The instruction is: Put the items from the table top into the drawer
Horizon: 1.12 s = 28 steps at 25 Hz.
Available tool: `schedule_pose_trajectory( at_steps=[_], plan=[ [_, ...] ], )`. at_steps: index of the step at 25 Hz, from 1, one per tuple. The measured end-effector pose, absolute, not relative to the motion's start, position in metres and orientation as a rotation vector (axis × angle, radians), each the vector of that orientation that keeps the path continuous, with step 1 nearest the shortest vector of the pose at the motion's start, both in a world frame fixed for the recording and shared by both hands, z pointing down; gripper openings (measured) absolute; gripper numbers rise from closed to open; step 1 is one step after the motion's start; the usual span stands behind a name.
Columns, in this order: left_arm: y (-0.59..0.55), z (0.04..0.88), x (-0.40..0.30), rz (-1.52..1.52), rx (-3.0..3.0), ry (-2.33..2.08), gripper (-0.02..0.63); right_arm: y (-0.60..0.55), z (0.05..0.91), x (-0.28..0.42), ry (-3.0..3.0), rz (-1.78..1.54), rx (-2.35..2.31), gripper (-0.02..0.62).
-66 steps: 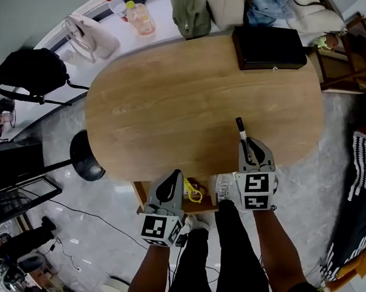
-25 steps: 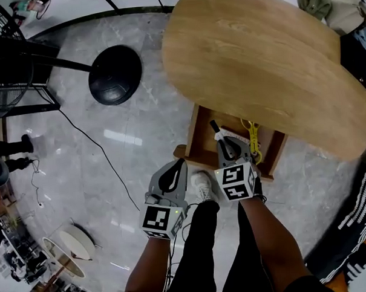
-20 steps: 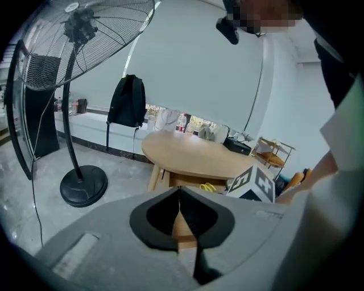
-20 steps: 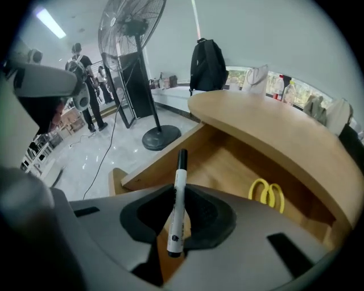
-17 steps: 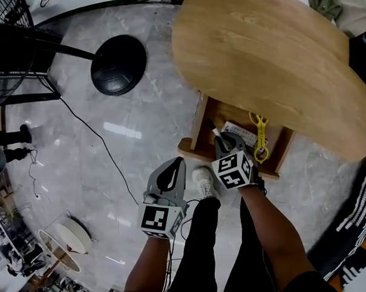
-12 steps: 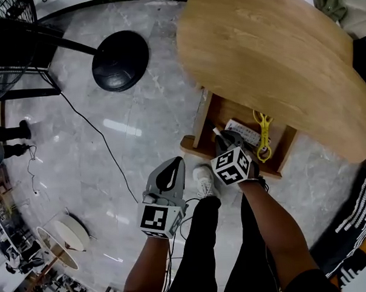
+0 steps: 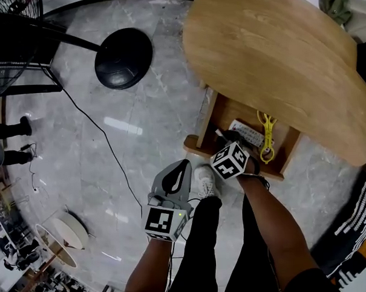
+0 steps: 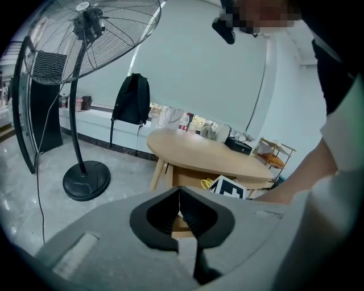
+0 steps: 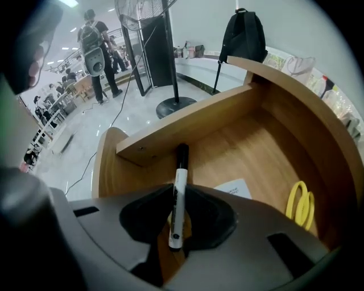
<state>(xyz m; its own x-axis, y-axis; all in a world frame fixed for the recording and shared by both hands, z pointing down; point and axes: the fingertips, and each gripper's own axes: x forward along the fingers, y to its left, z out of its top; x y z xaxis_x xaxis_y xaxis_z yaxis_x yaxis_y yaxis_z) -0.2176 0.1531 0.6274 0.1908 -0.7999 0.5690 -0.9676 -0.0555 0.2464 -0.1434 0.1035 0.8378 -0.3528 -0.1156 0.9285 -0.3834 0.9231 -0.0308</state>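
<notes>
The drawer (image 7: 201,124) stands pulled out under the oval wooden table (image 7: 270,54). In it lie yellow scissors (image 7: 267,129) and a white card (image 7: 248,131). My right gripper (image 7: 224,138) hangs over the drawer's near left corner, pointing steeply down, shut on a white marker (image 9: 180,187) with a black cap. The cap end reaches toward the drawer floor (image 9: 250,148); the scissors (image 9: 300,204) and card (image 9: 234,188) lie to its right. My left gripper (image 7: 183,166) hovers over the floor left of the drawer, shut (image 8: 178,190) with nothing in it.
A floor fan with a round black base (image 7: 123,57) stands left of the table, and a cable (image 7: 104,140) trails over the marble floor. My legs and a white shoe (image 7: 205,179) are just before the drawer. People stand far off (image 9: 94,48).
My right gripper has come down from table height into the drawer's opening with the marker, tipping steeply downward. The left gripper has shifted only slightly.
</notes>
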Motion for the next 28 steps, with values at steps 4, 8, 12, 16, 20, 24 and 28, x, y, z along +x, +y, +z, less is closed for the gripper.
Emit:
schedule_pose_trajectory(
  at_steps=[4, 8, 12, 16, 20, 24, 28],
  plan=[
    [0.151, 0.628, -0.213, 0.378, 1.907, -1.636, 0.017, 0.099, 0.828, -0.147, -1.975, 0.269, 0.392, 0.101],
    [0.15, 0.629, -0.209, 0.384, 1.907, -1.63, 0.017, 0.096, 0.798, -0.144, -2.054, 0.279, 0.45, 0.104],
    [0.139, 0.622, -0.2, 0.382, 1.921, -1.621, 0.017, 0.084, 0.749, -0.128, -2.137, 0.311, 0.535, 0.104],
    [0.118, 0.606, -0.186, 0.37, 1.968, -1.616, 0.017, 0.068, 0.694, -0.102, -2.208, 0.403, 0.668, 0.103],
    [0.093, 0.577, -0.168, 0.348, 2.036, -1.598, 0.017, 0.052, 0.638, -0.077, -2.247, 0.425, 0.779, 0.093],
    [0.073, 0.534, -0.151, 0.317, 2.089, -1.574, 0.017, 0.04, 0.569, -0.053, -2.287, 0.4, 0.869, 0.061],
    [0.063, 0.482, -0.126, 0.294, 2.128, -1.542, 0.017, 0.029, 0.491, -0.021, -2.323, 0.381, 0.985, 0.007]
  ],
)
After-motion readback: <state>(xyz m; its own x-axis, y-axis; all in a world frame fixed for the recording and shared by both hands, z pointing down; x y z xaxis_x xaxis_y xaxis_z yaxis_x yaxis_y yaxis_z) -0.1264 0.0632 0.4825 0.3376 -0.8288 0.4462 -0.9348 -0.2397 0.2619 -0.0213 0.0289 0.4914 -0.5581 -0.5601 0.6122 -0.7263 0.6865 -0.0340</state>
